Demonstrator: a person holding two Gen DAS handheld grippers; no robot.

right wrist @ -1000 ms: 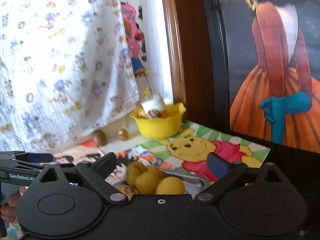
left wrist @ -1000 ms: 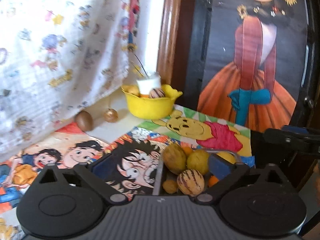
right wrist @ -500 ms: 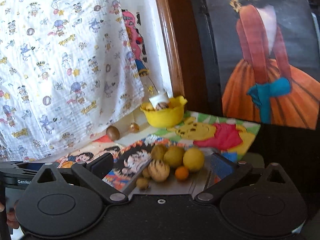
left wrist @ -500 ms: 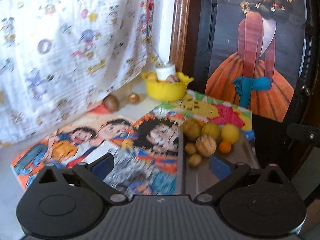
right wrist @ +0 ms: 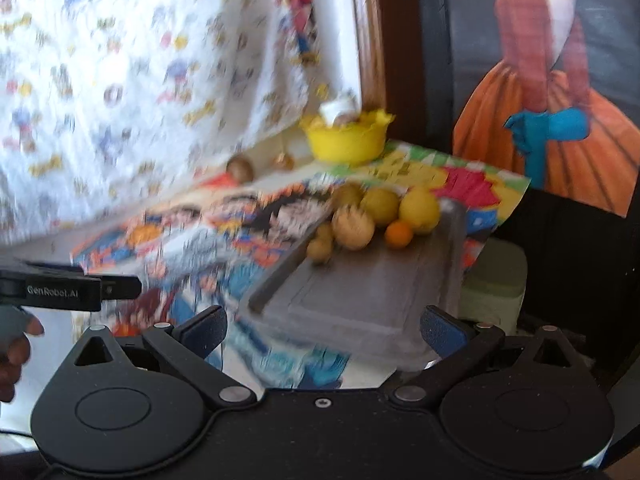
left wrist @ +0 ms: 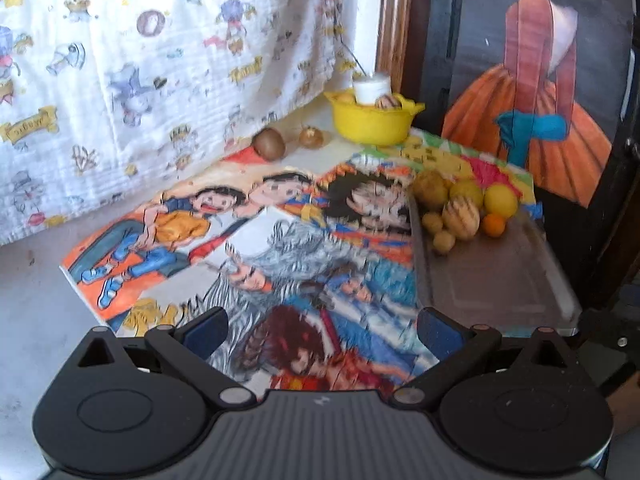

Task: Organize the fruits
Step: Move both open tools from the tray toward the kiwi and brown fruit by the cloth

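A shallow grey metal tray (left wrist: 496, 280) lies along the right edge of the worktop (left wrist: 36, 272), its long axis running from the near edge toward the back. Huddled at the tray's far end are the fruits: a ribbed, striped melon (left wrist: 461, 212), a smooth round lemon (left wrist: 500, 200), a duller yellow-green fruit (left wrist: 466, 191), a rough brownish one (left wrist: 430, 189), a small orange (left wrist: 493, 225) and two small tan ones (left wrist: 444, 241) at the left rim. In the back corner stands a glossy yellow plastic bowl (left wrist: 372, 124) with a wavy rim, and left of it a fuzzy brown kiwi (left wrist: 269, 143) lies near the back edge. The left gripper (left wrist: 322, 326) hovers level above the cartoon-printed paper sheets (left wrist: 280, 240), jaws spread wide and empty. The right gripper (right wrist: 323, 326) points at the tray's near end, jaws likewise wide apart, holding nothing; this view is motion-blurred.
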